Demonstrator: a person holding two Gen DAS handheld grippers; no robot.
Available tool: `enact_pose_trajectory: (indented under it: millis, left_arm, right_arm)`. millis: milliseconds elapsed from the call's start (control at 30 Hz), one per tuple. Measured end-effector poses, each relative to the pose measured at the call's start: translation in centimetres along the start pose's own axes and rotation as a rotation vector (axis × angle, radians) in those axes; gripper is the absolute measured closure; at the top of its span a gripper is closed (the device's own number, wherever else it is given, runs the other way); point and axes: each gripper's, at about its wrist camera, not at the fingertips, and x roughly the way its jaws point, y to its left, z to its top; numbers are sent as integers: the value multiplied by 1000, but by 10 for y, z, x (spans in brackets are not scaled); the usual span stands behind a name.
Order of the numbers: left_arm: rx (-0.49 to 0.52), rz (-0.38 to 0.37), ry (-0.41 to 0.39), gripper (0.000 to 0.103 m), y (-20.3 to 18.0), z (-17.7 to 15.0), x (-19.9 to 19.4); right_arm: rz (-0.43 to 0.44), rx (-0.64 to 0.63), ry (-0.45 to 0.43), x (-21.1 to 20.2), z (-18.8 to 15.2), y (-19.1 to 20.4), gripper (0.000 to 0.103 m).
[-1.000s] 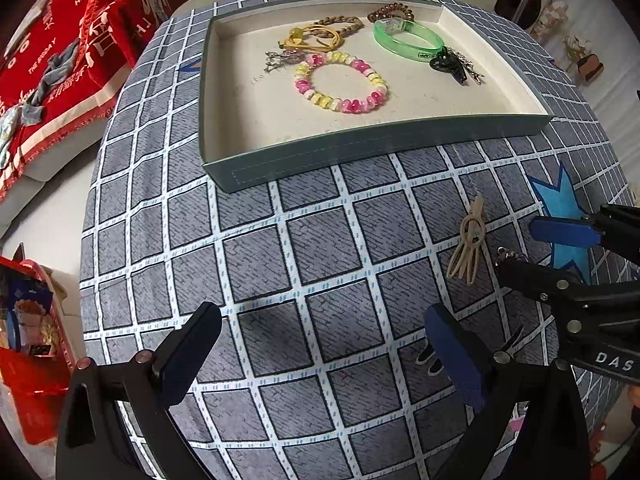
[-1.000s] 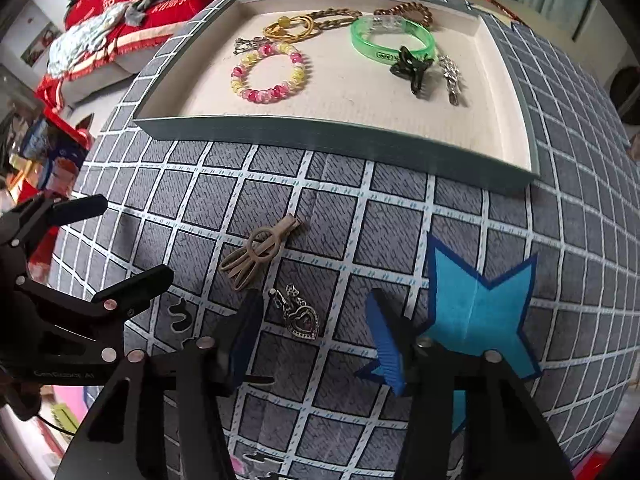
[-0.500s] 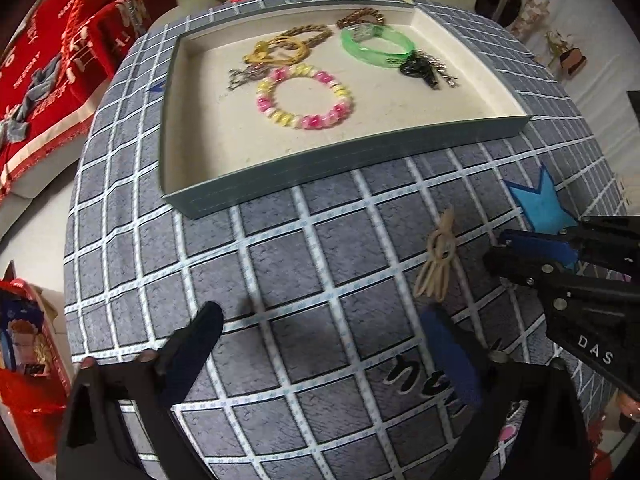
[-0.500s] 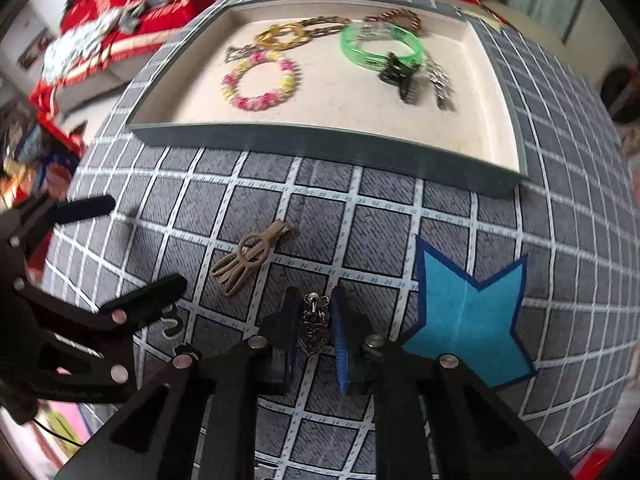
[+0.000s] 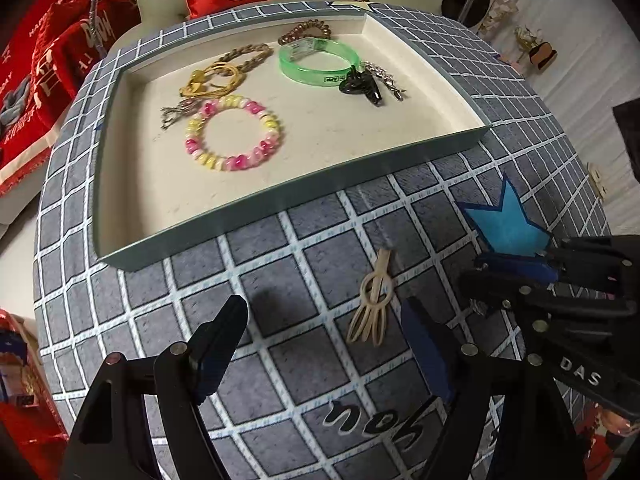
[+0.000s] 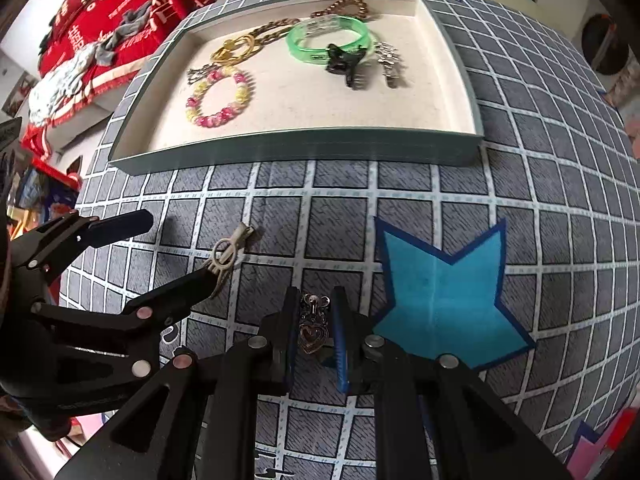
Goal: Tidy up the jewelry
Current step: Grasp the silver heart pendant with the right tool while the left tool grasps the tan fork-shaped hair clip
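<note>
A beige hair clip [image 5: 372, 308] lies on the grey checked cloth in front of the tray [image 5: 280, 208]. My left gripper [image 5: 326, 344] straddles it near the right finger; its jaws are closing, wide, pads off the clip. In the right wrist view the left gripper [image 6: 180, 246] has its lower finger over the clip [image 6: 226, 252]. My right gripper [image 6: 313, 332] is shut on a dark heart pendant [image 6: 314, 328], and it shows at the right in the left wrist view [image 5: 480, 276]. The tray [image 6: 296, 148] holds a pink-yellow bead bracelet [image 5: 234, 132], a green bangle [image 5: 316, 60] and a black claw clip [image 5: 360, 86].
A blue star patch [image 6: 440, 288] is on the cloth right of the right gripper. Gold, brown and silver pieces lie at the tray's back. Red cushions and cloths [image 5: 48, 60] sit beyond the table's left and far edges. The two grippers are close side by side.
The right gripper's jaws came together on the heart pendant. The left gripper slid right, so the beige clip now lies between its jaws, which have narrowed a little.
</note>
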Motion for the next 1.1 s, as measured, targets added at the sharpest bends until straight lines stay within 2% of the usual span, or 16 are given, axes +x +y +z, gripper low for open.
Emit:
enact_pose_trajectory:
  millis: [233,300,433,500,533,600,633,733,900,1100]
  left_arm:
    - [22,31,0,11,-12,7,11]
    - [36,34,-3,16,-18,6,11]
    - [71,70,0,19,-30,9,14]
    - [93,68,-14,37,-33,9,11]
    - [110,64,-14,41,-37,9,10]
    - [134,57,-14,66,-42,10,9]
    - [146,55,-12,69,-45,11,9]
    - [132,52,-11,69,-47,11,8]
    - [16,8,3,69,-24,6,1]
    - [-56,7,-9,69,-4,-7,-13]
  right_arm:
    - [-5,37,2,-4,-6,-9,86]
    - [-8,44,1,-4,-7,-10,86]
    - [-9,68,0,-9,-10,-18,86]
    - [-10,74,0,-11,-11,-20,86]
    - [-11,77,-1,-12,-11,-22,86]
    - [-12,82,-1,-12,-11,-22,86]
    - [-12,85,-1,-13,-12,-23,86]
    - [-11,95,1,-15,-14,-26,86]
    - [-12,101,3,-15,-13,-24,86]
    - [-8,109,9,-17,-15,-24,86]
